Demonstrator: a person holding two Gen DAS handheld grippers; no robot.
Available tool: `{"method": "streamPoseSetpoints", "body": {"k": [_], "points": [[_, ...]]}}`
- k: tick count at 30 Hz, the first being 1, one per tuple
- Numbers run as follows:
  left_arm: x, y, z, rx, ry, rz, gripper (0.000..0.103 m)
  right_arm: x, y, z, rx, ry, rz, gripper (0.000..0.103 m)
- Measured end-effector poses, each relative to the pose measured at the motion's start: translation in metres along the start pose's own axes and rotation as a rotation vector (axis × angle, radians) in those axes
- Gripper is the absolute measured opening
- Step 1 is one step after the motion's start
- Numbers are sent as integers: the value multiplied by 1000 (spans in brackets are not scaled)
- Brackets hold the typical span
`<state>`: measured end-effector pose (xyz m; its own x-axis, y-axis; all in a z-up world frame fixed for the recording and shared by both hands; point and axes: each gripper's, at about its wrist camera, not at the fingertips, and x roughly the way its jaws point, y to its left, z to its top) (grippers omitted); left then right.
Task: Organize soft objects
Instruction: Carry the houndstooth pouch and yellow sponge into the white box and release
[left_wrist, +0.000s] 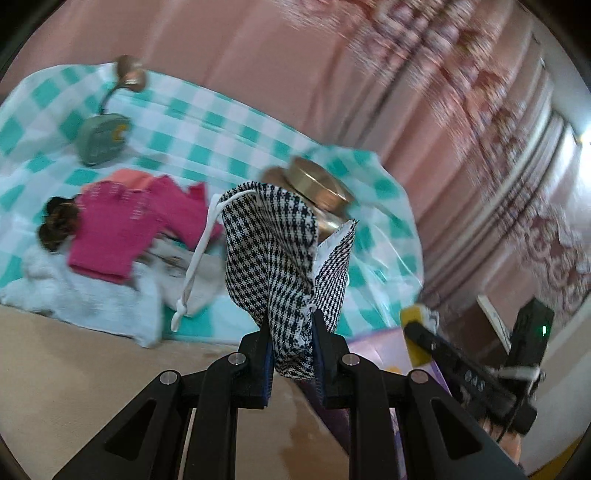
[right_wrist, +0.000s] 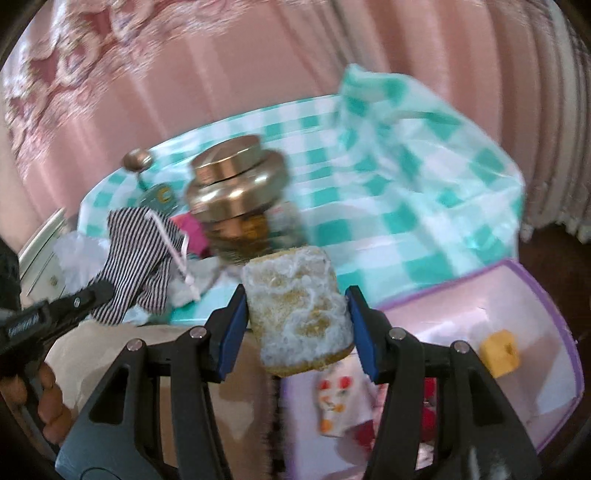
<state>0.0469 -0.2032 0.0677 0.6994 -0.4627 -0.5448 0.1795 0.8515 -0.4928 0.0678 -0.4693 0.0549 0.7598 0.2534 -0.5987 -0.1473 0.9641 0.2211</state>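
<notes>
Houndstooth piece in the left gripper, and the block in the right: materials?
Houndstooth piece: woven fabric, matte; it drapes and creases between the left gripper pads, white elastic loop attached. Block in the right gripper: looks like yellow sponge, porous and whitish-crusted; exact material unclear.

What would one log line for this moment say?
left hand-held gripper: shut on black-and-white houndstooth fabric pouch | right hand-held gripper: shut on yellow-and-white spongy block | pink bin: below

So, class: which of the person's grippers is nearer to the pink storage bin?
Right. The right gripper, shut on a sponge, hangs just above the pink storage bin. The left gripper, holding a houndstooth cloth, is farther off, beside the bin.
</notes>
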Motion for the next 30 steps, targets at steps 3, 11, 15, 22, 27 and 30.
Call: {"method": "streamPoseSetpoints", "body": {"k": [3, 11, 15, 22, 27, 30], "points": [[16, -21, -4, 41, 35, -30, 18, -8, -23, 4, 30, -16, -48, 56], [54, -68, -17, 131, 125, -86, 18, -23, -82, 7, 111, -52, -181, 56], [69, -87, -23, 166, 156, -108, 18, -28, -100, 9, 131, -72, -222, 56], [94, -104, -36, 196, 246, -91, 41, -27, -112, 11, 135, -85, -235, 66], [91, -98, -36, 180, 247, -86, 46, -27, -114, 10, 144, -94, -240, 75], [88, -96, -36, 180, 242, -86, 48, -28, -116, 10, 149, -94, -240, 78]]}}
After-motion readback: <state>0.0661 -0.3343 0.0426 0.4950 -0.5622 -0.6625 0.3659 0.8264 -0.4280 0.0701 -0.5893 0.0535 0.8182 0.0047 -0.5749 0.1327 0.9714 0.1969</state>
